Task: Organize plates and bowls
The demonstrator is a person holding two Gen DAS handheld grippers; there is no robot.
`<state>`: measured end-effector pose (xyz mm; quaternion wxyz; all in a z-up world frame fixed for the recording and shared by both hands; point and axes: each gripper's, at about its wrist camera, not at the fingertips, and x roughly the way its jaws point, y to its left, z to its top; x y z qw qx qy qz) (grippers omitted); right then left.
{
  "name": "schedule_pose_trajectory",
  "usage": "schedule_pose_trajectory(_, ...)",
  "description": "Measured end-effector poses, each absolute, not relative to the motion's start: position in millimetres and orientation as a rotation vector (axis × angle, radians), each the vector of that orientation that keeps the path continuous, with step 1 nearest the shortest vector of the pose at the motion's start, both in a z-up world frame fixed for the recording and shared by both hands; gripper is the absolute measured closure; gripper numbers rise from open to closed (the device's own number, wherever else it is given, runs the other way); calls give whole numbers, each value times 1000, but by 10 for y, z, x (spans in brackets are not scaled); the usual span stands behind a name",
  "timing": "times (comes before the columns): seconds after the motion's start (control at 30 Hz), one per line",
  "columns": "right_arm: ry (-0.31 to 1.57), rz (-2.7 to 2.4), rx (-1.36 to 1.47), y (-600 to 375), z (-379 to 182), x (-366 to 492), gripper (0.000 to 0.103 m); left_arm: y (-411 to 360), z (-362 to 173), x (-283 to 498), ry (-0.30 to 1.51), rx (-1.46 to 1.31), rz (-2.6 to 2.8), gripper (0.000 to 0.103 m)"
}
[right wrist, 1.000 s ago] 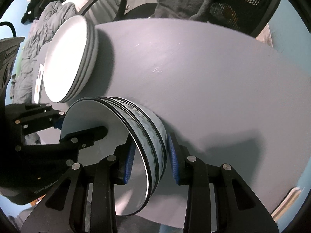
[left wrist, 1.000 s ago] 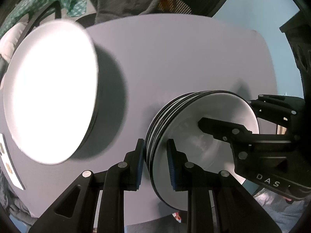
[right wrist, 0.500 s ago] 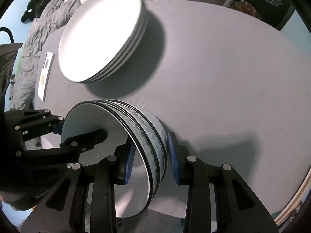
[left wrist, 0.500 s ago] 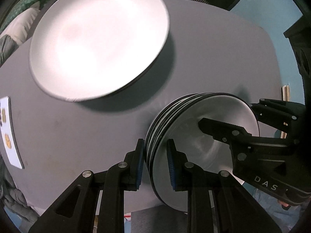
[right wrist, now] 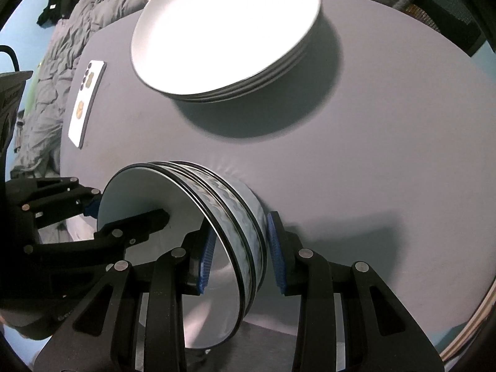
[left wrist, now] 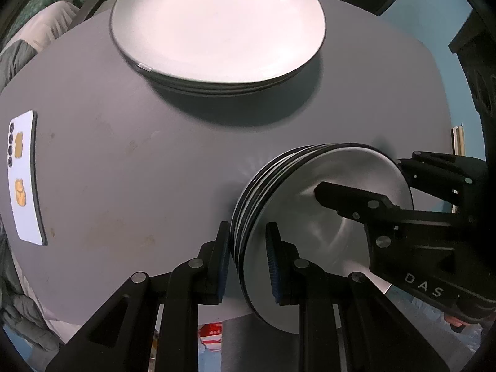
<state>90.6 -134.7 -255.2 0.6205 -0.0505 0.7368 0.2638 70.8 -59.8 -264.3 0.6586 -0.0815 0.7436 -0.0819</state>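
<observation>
Both the left hand-held gripper [left wrist: 247, 260] and right hand-held gripper [right wrist: 238, 257] clench the nested bowl stack [left wrist: 310, 204], plate stack [left wrist: 217, 24] upper centre already gathered; bowls not yet placed.

Round grey table [left wrist: 130, 161] w/ white phone [left wrist: 24, 176] on it; blue walls [left wrist: 434, 6], mesh chair [right wrist: 446, 15], grey bedding [right wrist: 52, 71] nearby.

Ahead of the grippers sits one stack of plates [left wrist: 217, 28], about four rims showing. Between the fingers is one stack of bowls [right wrist: 229, 217], three or four by the dark rims. To the left lies one phone [left wrist: 24, 176]. One table [right wrist: 387, 155].
</observation>
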Motion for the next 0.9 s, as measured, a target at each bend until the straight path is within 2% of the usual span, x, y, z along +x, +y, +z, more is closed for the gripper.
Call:
schedule_pose_trajectory(0.7, 1656, 455, 79, -1604, -2495, 624, 70, -493, -2548, 634, 1657, -191, -287, 81)
schedule_pose_trajectory(0.9, 1631, 415, 172, -1723, -2490, 581, 79, -347, -2559, 543, 1658, -198, -297, 81)
